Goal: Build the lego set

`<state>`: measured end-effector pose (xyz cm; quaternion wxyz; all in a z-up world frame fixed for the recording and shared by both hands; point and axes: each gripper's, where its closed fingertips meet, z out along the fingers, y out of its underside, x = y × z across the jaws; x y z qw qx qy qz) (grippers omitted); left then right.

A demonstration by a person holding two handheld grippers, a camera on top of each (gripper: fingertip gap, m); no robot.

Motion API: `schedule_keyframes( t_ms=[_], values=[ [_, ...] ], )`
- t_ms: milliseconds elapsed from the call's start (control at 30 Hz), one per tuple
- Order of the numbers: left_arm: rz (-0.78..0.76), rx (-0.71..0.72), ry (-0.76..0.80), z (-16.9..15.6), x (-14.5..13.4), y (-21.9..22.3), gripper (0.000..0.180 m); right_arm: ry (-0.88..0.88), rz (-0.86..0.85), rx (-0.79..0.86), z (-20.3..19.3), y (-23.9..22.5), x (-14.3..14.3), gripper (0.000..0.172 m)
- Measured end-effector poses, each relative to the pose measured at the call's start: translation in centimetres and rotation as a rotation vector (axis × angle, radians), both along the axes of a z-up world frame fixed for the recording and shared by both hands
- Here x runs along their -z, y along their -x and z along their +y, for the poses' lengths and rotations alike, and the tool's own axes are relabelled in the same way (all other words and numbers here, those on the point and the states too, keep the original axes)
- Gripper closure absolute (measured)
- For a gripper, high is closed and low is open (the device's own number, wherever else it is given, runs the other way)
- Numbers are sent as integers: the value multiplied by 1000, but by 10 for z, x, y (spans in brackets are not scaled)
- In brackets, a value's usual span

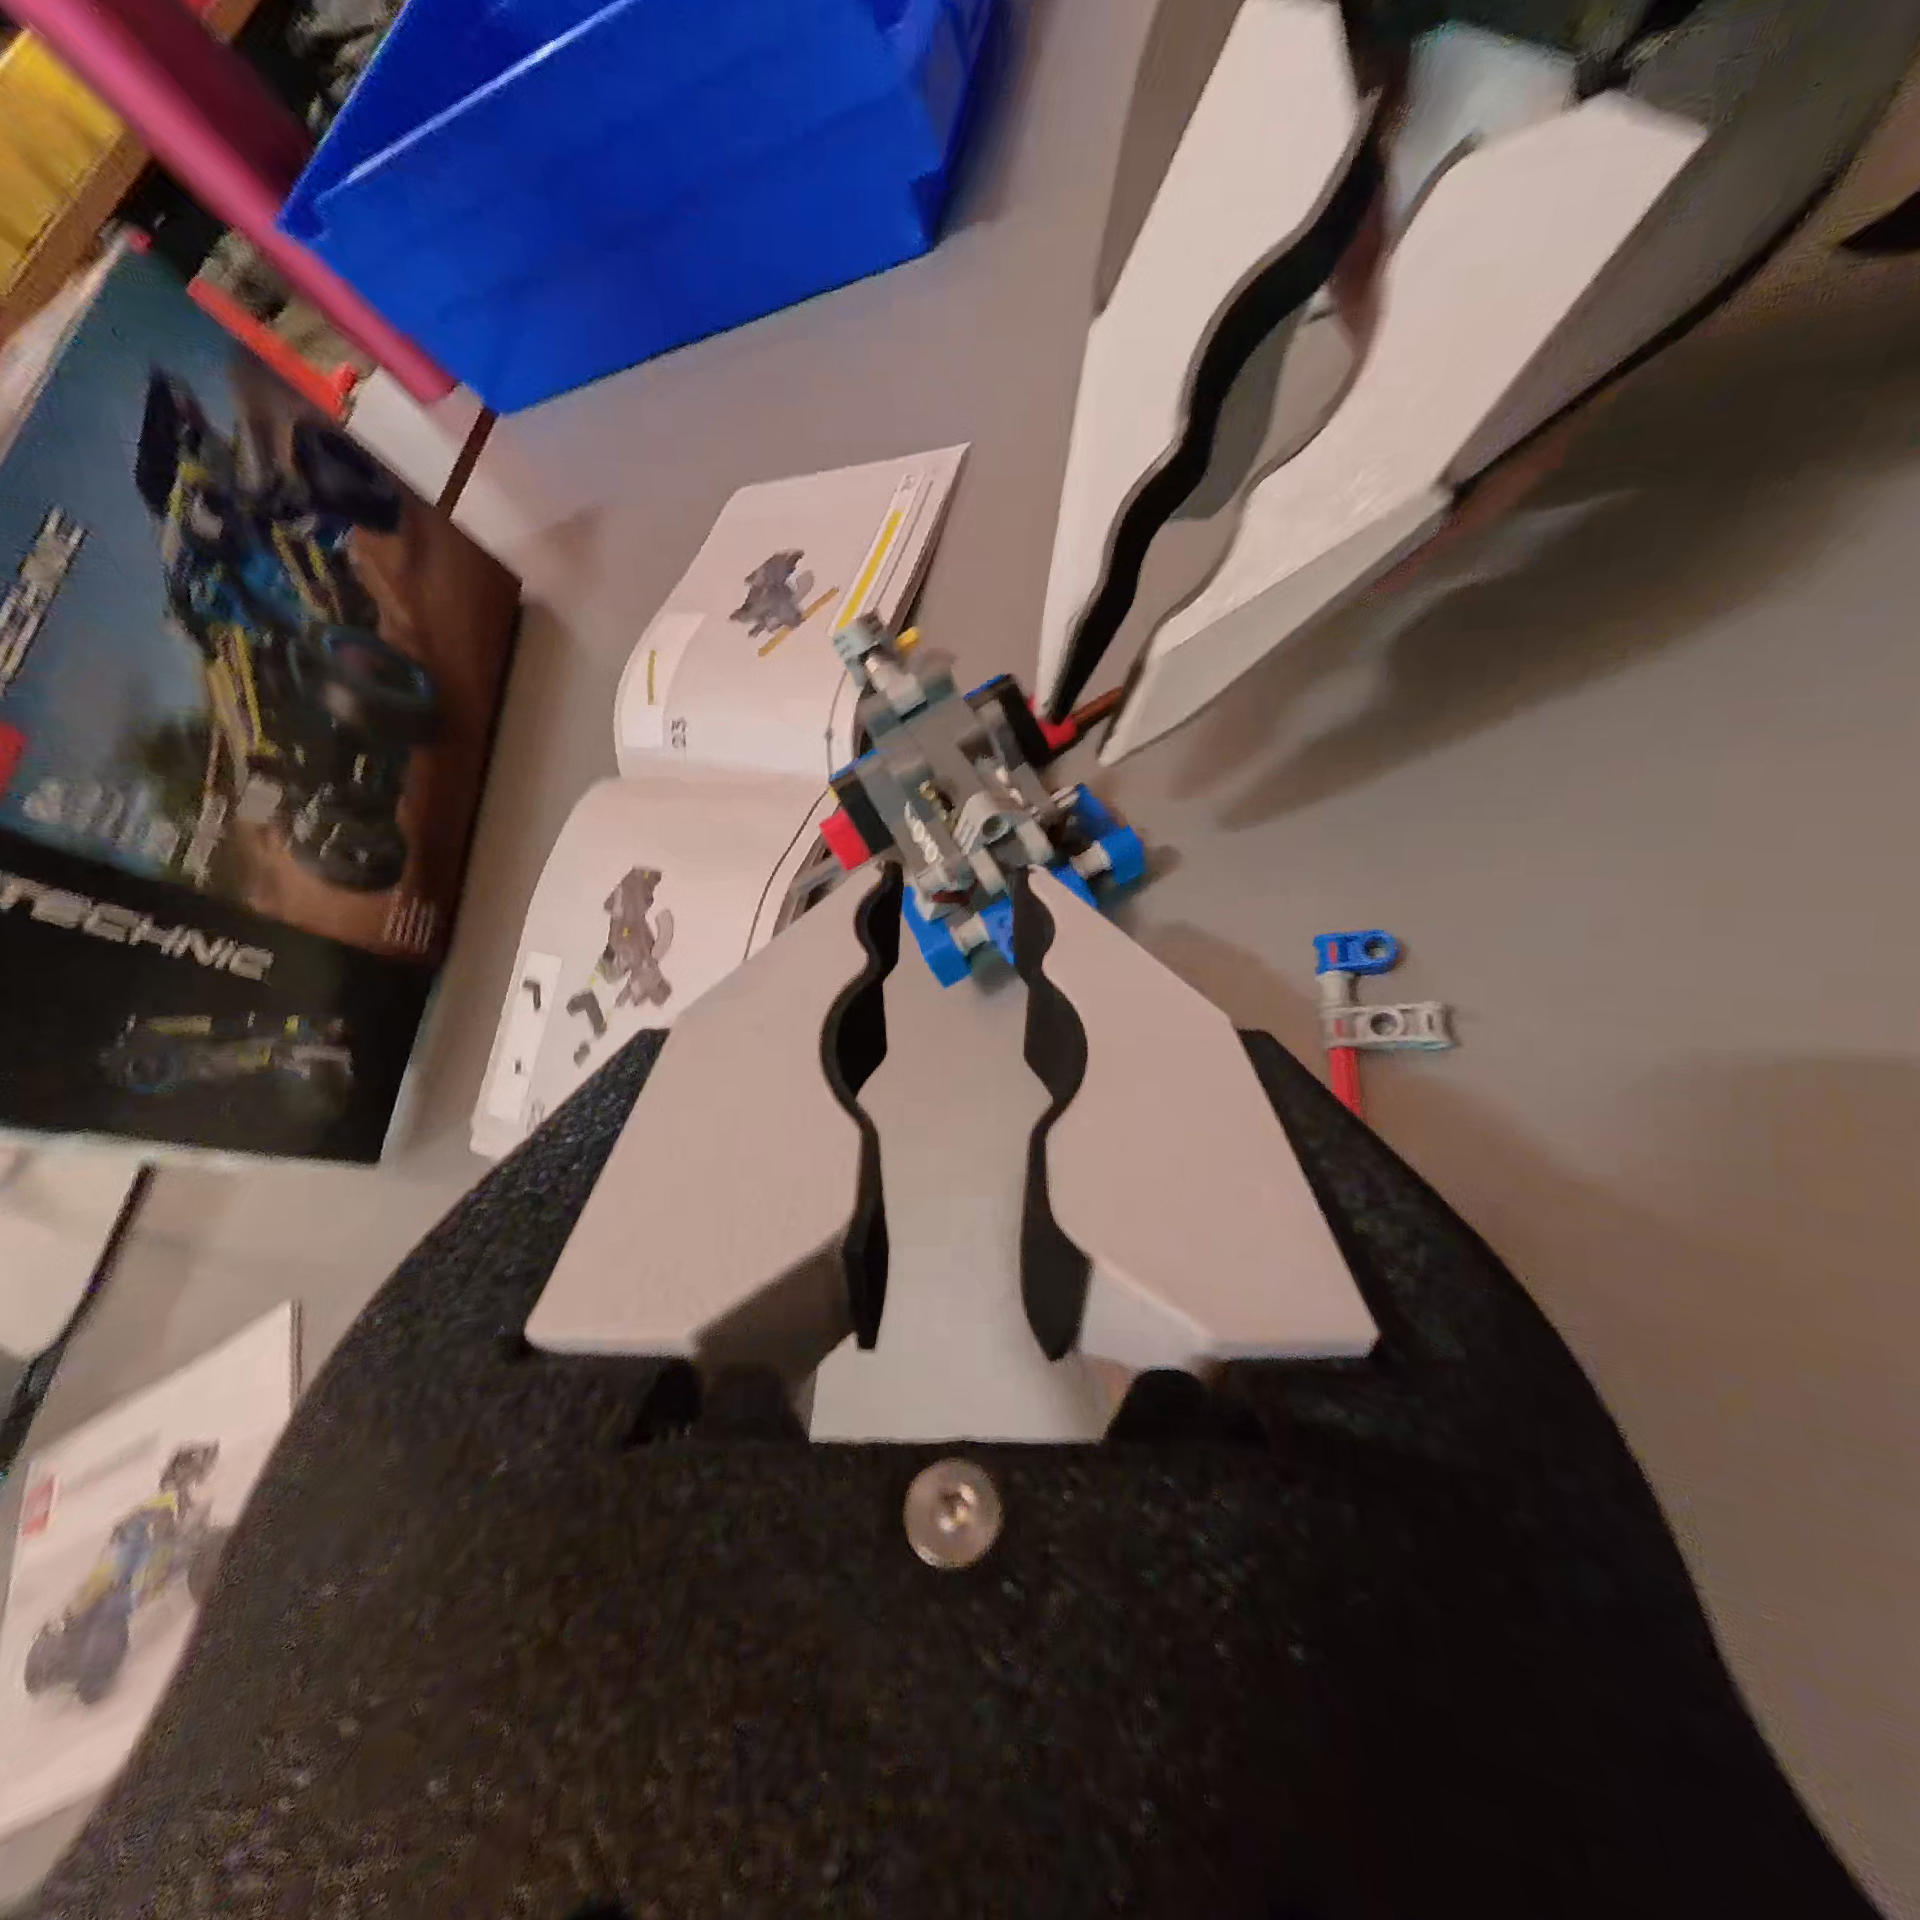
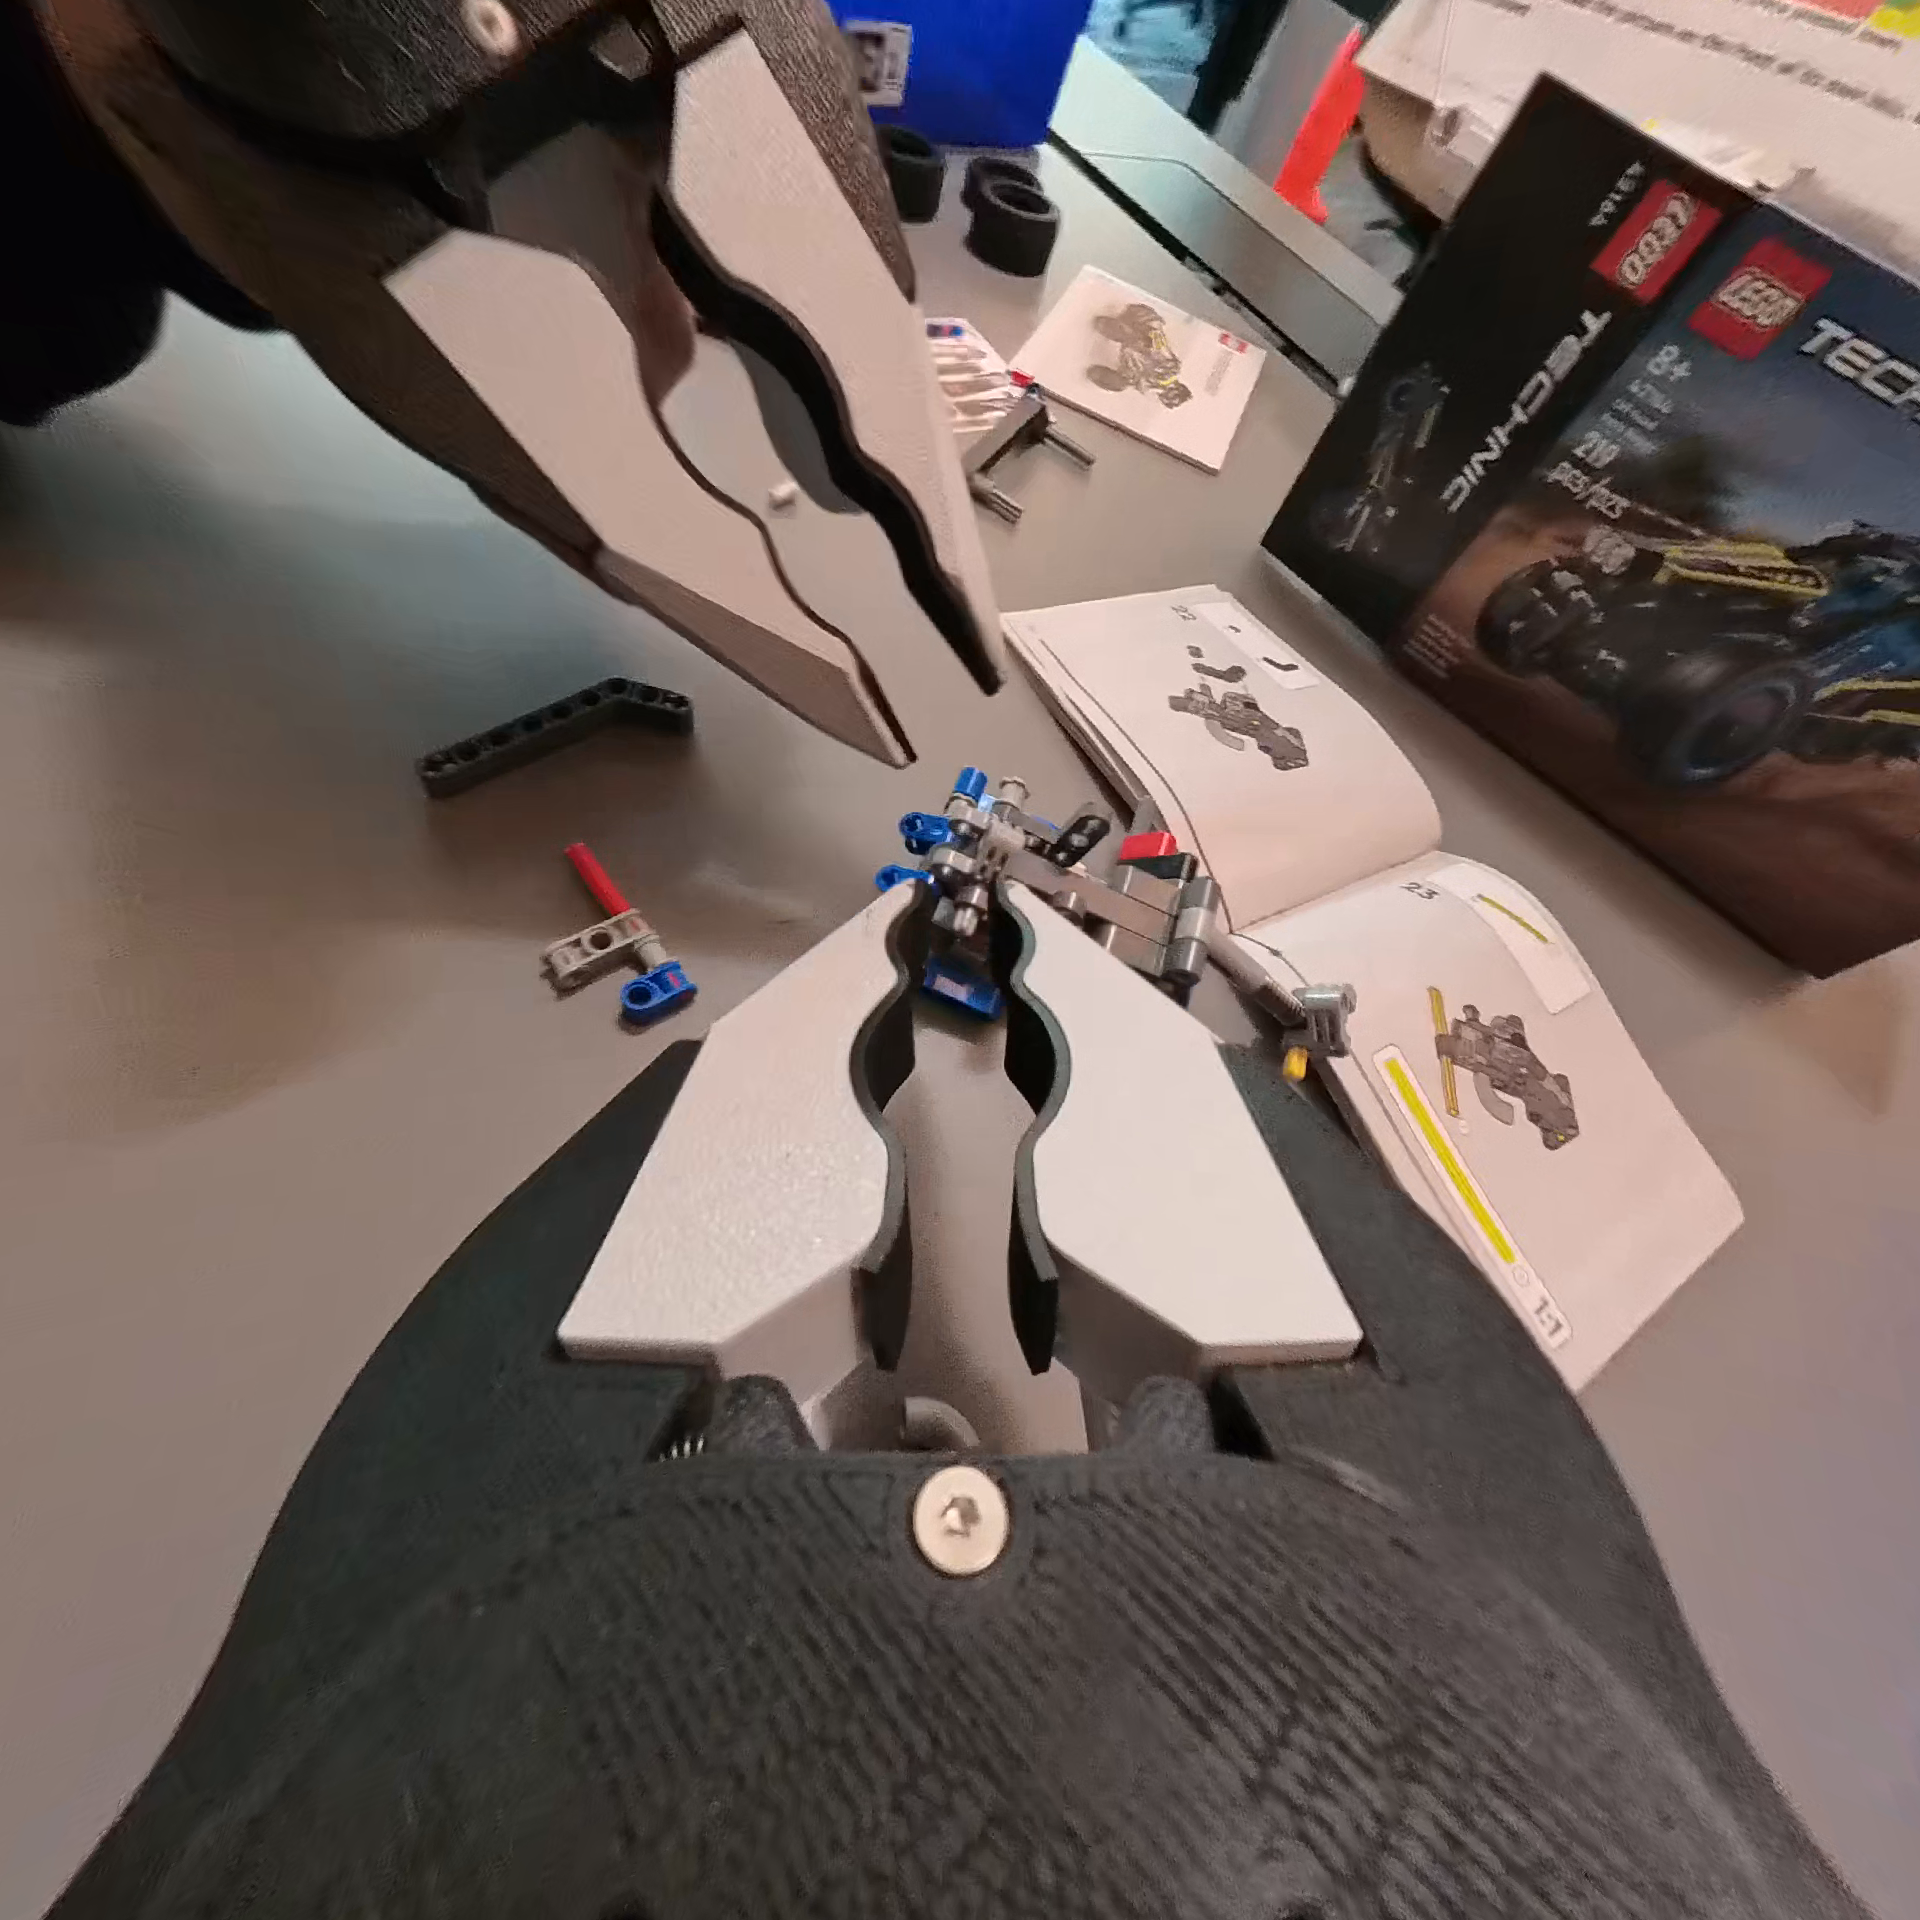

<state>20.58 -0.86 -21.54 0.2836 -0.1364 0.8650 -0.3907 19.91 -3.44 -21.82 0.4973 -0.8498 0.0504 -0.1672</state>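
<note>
A part-built grey, blue and black brick vehicle chassis (image 2: 1049,904) is seen on the grey table (image 2: 260,1039), directly ahead of the right gripper (image 2: 956,925), whose narrowly parted fingertips are closed around the grey-and-blue pin cluster at its near end, the pads appearing to press on it from either side. The chassis' long axis runs away to the right of that gripper, ending in a thin shaft with a yellow tip that lies over the open instruction booklet (image 2: 1351,790). The left gripper (image 2: 945,717) is held above and just beyond the chassis, its fingers slightly parted and apart from it; in its own view the fingertips (image 1: 894,904) sit over the blue end, so contact cannot be told. The right gripper is the nearer. To its left lie a small red-axle, grey-and-blue connector piece (image 2: 613,945) and, farther off, a black angled beam (image 2: 561,732). The set's box (image 2: 1662,582) stands well to the right.
</note>
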Motion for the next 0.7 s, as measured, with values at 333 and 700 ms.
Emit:
schedule_keyframes(
  t_ms=[333,700],
  values=[
    [90,287,-91,-6,3,-4,165,41,-23,96,-20,-16,1,155],
    [173,461,-172,-18,10,-7,169,113,-123,-282,-8,-18,12,151]
  ],
)
